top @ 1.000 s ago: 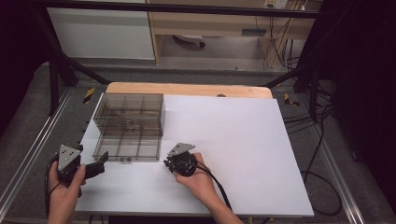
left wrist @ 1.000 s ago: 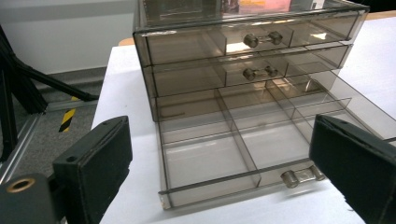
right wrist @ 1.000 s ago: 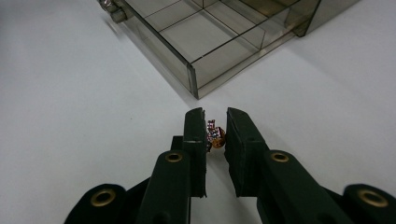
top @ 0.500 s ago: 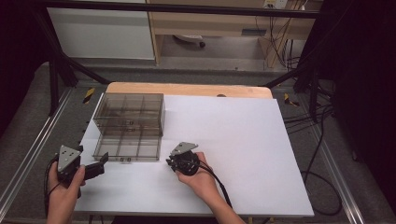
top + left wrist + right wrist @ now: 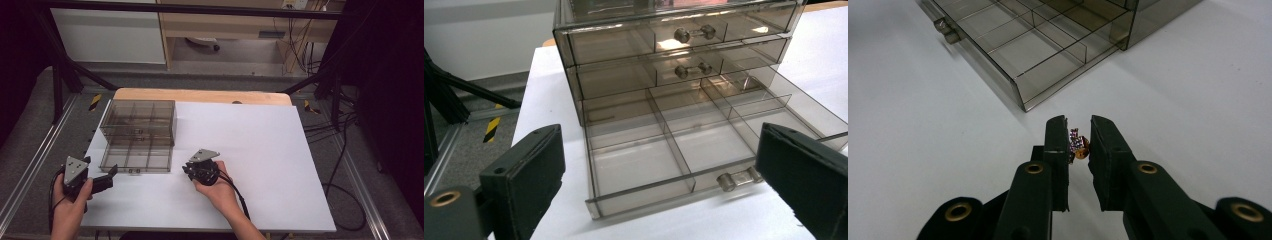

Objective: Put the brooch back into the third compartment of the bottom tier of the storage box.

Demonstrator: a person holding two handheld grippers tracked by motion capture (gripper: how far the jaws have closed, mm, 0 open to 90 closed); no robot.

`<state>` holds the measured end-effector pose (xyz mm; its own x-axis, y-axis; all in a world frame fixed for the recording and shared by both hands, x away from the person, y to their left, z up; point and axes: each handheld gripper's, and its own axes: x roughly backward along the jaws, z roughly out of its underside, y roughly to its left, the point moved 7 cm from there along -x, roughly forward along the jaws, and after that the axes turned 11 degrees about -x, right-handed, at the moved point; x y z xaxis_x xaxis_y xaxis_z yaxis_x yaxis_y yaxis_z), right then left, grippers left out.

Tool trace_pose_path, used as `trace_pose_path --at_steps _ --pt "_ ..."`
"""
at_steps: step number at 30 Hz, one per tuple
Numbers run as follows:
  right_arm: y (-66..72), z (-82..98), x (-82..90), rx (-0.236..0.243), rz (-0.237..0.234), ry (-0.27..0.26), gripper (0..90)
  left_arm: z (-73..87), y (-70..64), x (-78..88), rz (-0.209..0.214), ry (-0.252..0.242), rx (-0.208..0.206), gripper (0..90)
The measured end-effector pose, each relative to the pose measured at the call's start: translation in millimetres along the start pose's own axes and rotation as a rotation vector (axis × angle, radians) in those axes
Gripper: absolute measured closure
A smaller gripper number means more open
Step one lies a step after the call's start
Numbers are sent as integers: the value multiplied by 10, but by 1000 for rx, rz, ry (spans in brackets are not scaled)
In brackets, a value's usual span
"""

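Note:
A smoky clear drawer cabinet [image 5: 138, 120] stands at the table's left, and its bottom drawer [image 5: 136, 159] is pulled out. The drawer's compartments [image 5: 659, 145] look bare, and a knob [image 5: 736, 177] sits on its front. My left gripper [image 5: 109, 176] is open at the drawer's front left corner, with its jaws [image 5: 661, 150] wide apart and facing the drawer. My right gripper [image 5: 189, 170] hovers just right of the drawer, shut on a small glittery purple and gold trinket [image 5: 1078, 144]. The trinket is pinched between the pads [image 5: 1058, 145] above the white surface.
A white sheet [image 5: 260, 150] covers the wooden table, with wide free room on its right half. The right gripper's cable [image 5: 235, 192] trails toward the front edge. Metal rails [image 5: 30, 165] and dark frame legs flank the table.
My right gripper has drifted slightly rightward with the trinket still in it. The left gripper and the drawer have stayed put.

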<state>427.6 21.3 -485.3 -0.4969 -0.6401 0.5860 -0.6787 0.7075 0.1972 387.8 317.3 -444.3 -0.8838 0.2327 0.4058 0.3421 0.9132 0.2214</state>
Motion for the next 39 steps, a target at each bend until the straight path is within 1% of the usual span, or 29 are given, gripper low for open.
trace_pose_path --at_steps 3,7,8,11,13,17,22,24,27,29,32,35,39 --pt "-5 9 -18 -4 1 3 785 7 15 5 -4 -1 5 59" --pt "-14 -5 -18 7 7 -1 785 8 35 -3 -7 1 6 59" --pt "-22 -8 -10 3 10 -2 784 5 36 -2 -7 -2 6 59" --pt "-49 -14 25 3 17 -6 785 7 34 -2 -7 2 1 59" --pt "-68 -25 43 0 18 -12 785 9 30 3 -10 2 6 59" --pt "-89 -20 46 -5 26 -14 785 -2 15 17 -10 -3 6 59" --pt "-87 -13 34 -6 24 -13 785 -2 24 23 -9 -4 4 59" --pt "-85 -1 19 -9 28 -8 785 -3 39 23 -6 -10 16 59" --pt "-77 2 1 -14 29 -12 785 15 55 24 -7 -6 27 59" --pt "-58 -1 -2 -9 26 -14 785 9 59 34 -10 -10 27 60" --pt "-39 -2 8 -1 28 -14 785 -5 50 49 4 -21 20 55" --pt "-35 -25 35 -7 21 -25 784 -5 60 39 -5 -19 15 52" --pt "-37 -55 43 -14 13 -37 785 15 104 21 -15 -11 33 57"
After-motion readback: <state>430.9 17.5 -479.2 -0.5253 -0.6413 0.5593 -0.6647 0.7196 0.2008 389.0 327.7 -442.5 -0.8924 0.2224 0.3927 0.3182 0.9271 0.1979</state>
